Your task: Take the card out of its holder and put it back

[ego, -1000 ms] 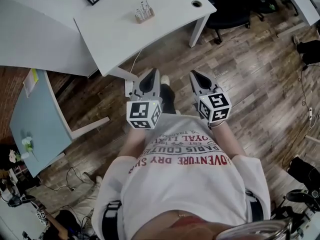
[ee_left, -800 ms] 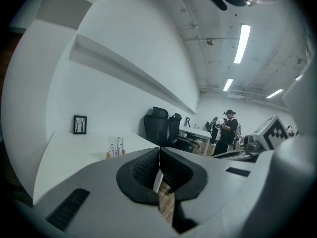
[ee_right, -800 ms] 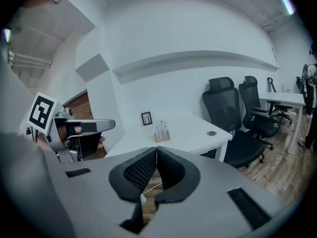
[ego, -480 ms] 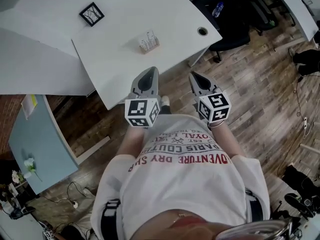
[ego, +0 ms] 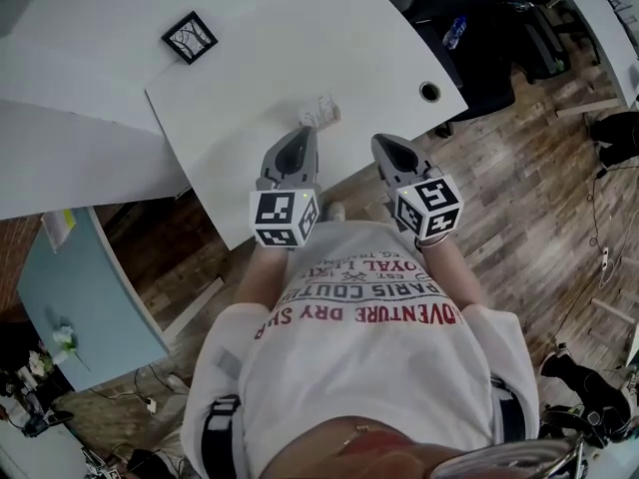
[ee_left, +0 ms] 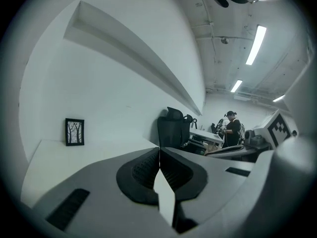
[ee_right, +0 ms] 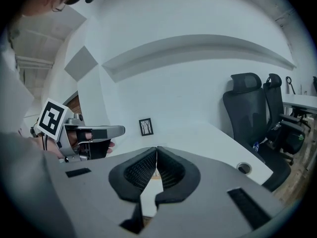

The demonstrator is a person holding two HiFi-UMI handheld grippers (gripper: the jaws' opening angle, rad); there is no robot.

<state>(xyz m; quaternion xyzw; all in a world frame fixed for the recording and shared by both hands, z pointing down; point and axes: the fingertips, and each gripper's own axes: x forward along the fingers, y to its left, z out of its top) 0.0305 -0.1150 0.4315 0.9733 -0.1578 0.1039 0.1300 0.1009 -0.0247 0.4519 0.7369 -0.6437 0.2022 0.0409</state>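
A small card holder (ego: 321,112) with white cards upright in it stands on the white table (ego: 260,78), just beyond my two grippers. My left gripper (ego: 307,131) is over the table's near edge, its tip close to the holder, and its jaws are shut with nothing between them (ee_left: 159,150). My right gripper (ego: 378,141) hangs beside it at the table's edge, a little right of the holder. Its jaws are shut too, with nothing between them (ee_right: 157,149). Neither gripper touches the holder.
A small black picture frame (ego: 190,36) lies at the table's far left. A round cable hole (ego: 429,92) is near the right corner. Black office chairs (ee_right: 250,110) and a bottle (ego: 454,31) are to the right. A pale blue table (ego: 75,277) stands at lower left.
The view has moved toward the white table. The card holder now sits just ahead of the gripper tips, which reach over the table's edge. Both grippers stay shut.
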